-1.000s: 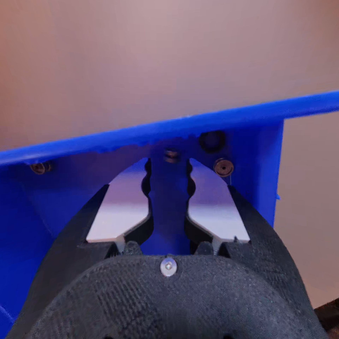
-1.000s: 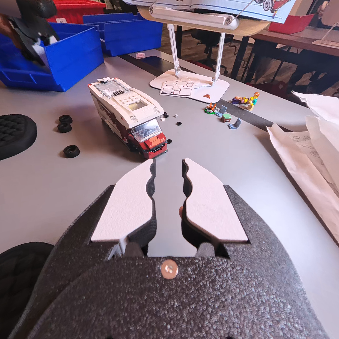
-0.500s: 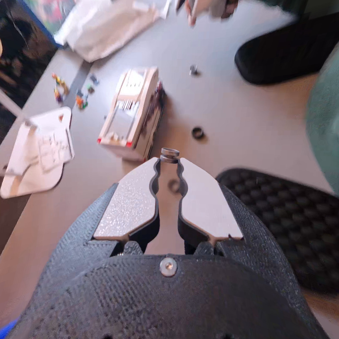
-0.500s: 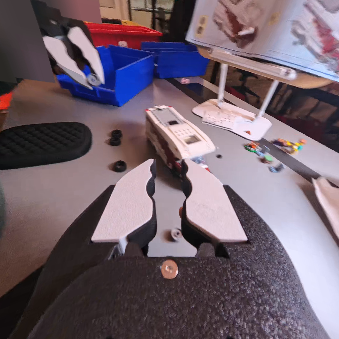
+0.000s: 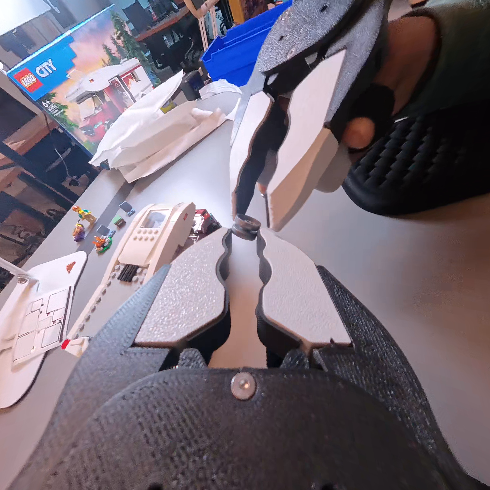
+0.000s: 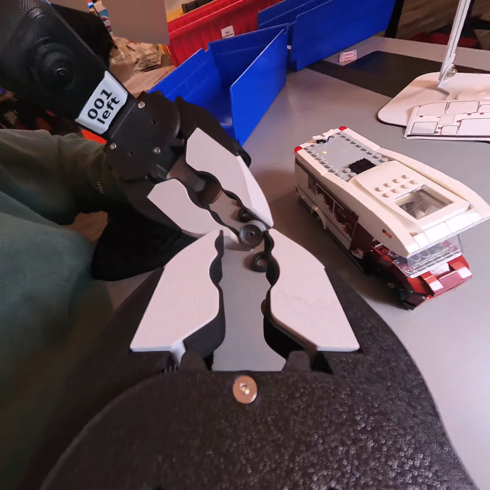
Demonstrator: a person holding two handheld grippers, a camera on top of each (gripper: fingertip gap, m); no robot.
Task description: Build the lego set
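Observation:
My left gripper is shut on a small grey wheel rim, pinched at the very fingertips above the grey table. The right wrist view shows the same rim held by the left gripper. My right gripper is open, and its tips stand on either side of the rim without clearly pressing it. It comes down from above in the left wrist view. A black tyre lies on the table just under the tips. A white and dark red toy camper van stands to the right.
Blue bins and a red bin stand at the back. A white stand base with a sticker sheet is at the far right. A set box, white paper bags, small figures and a black padded mat ring the table. Less than 4 cm separates the two grippers' tips.
My left gripper closed inside the blue bin, came out holding the grey rim and carried it over the table. My right gripper turned left to meet it.

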